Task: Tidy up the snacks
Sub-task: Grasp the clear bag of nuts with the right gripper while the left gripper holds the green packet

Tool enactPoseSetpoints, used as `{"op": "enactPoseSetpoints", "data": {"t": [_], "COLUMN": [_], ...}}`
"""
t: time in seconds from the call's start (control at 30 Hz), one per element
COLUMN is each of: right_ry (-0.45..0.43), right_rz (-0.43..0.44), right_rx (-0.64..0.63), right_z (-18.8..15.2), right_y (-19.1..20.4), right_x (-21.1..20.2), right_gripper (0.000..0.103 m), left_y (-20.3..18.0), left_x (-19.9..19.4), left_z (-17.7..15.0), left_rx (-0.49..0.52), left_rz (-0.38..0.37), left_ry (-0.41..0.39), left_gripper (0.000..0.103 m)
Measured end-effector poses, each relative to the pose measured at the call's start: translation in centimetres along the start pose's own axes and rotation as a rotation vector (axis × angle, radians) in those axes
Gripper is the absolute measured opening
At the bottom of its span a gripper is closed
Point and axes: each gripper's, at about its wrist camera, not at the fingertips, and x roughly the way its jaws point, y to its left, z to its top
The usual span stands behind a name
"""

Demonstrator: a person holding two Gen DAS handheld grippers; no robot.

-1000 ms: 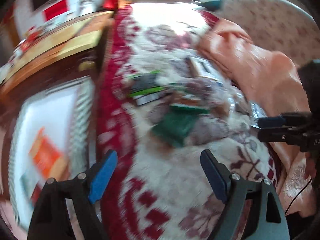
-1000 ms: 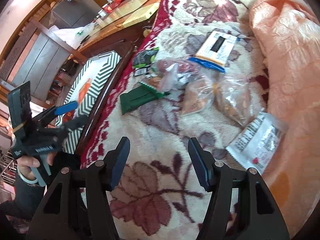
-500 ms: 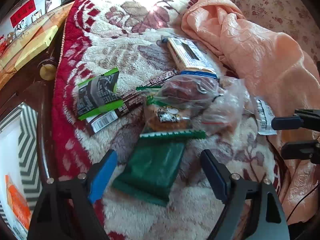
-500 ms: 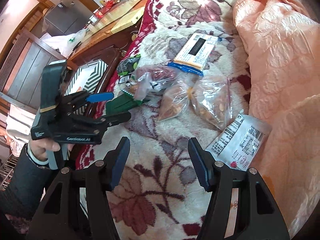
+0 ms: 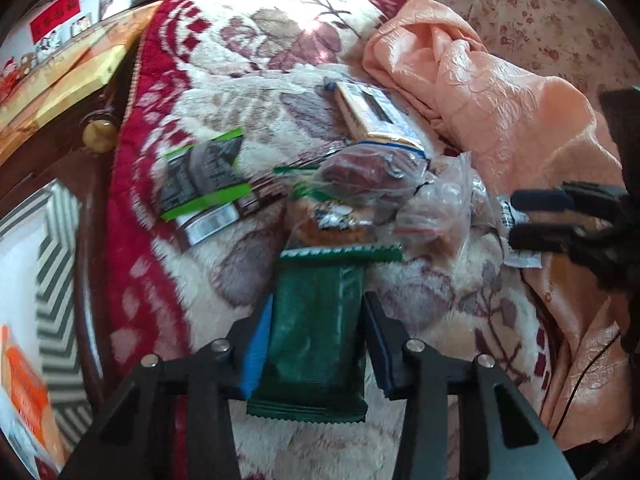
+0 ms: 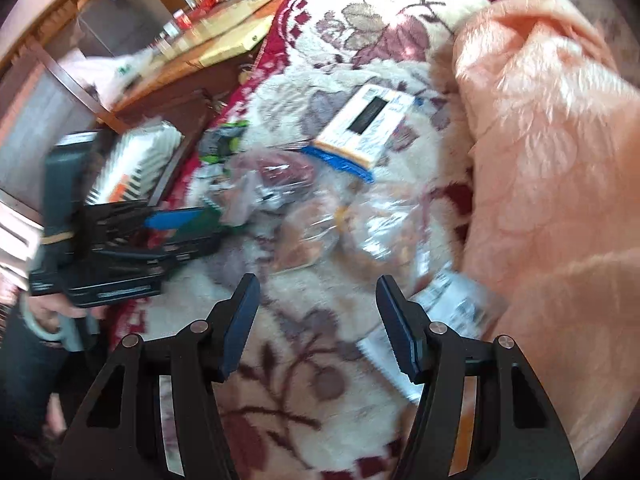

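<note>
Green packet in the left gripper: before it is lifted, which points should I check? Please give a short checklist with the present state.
1. Green packet between the left gripper pads: ok; the jaws have just been closing.
2. Pads pressing both edges: ok.
3. Packet's far end free of the clear bags: cannot tell.
4. Right gripper empty, open: ok.
5. Right gripper clear of the packet: ok.

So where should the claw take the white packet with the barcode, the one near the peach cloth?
Take the white packet by its long sides, coming from above. It lies flat on the blanket, beside the peach cloth. The right claw is nearest, open and empty. This is a judgement; the view is blurred.
</note>
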Motion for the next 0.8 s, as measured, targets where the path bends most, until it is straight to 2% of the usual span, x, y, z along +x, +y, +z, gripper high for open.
{"op": "enactPoseSetpoints", "data": {"t": [0.07, 0.13, 0.2, 0.27, 0.43, 0.53, 0.57, 0.6, 0.67, 0.8], "right_ry": [0.01, -0.012, -0.036, -0.041, -0.009, -0.021, -0.035, -0.041, -0.055, -0.044], "right_rz": [-0.034, -0.01, 0.003, -0.007, -0.116, -0.097, -0.08, -0.074, -0.06, -0.042], "right_rx": [0.024, 0.117, 0.207, 0.252, 0.115, 0.083, 0.077, 0.068, 0.057, 0.031], "right_z": [0.5, 0.9, 1.3, 1.6, 2.4, 2.8, 2.7, 2.5, 2.3, 1.2], "right_y": [-0.5, -1.5, -2.3, -2.5, -0.8, -1.1, -1.5, -1.6, -2.0, -1.7], "right_x": [0.7, 1.4, 2.1, 3.0, 5.3, 5.9, 6.0, 6.0, 5.4, 4.1], "right_gripper": [0.068, 0.068, 0.078, 0.08, 0.083, 0.083, 0.074, 0.059, 0.046, 0.041], "left_y": [0.1, 0.2, 0.2, 0.2, 0.5, 0.2, 0.0, -0.1, -0.1, 0.5], "left_x": [-0.4, -0.4, -0.3, -0.2, 0.2, 0.2, 0.1, 0.0, -0.3, -1.4], "left_z": [-0.3, -0.5, -0.6, -0.6, -0.5, -0.6, -0.7, -0.8, -1.2, -2.5], "left_rx": [-0.013, -0.023, -0.028, -0.033, -0.062, -0.059, -0.051, -0.049, -0.055, -0.104], "left_rz": [0.004, 0.005, 0.009, 0.012, 0.007, 0.026, 0.037, 0.042, 0.046, 0.043], "left_ry": [-0.008, -0.01, -0.011, -0.014, -0.018, -0.019, -0.021, -0.023, -0.029, -0.047], "left_gripper": [0.046, 0.046, 0.047, 0.047, 0.047, 0.047, 0.047, 0.046, 0.046, 0.046]}}
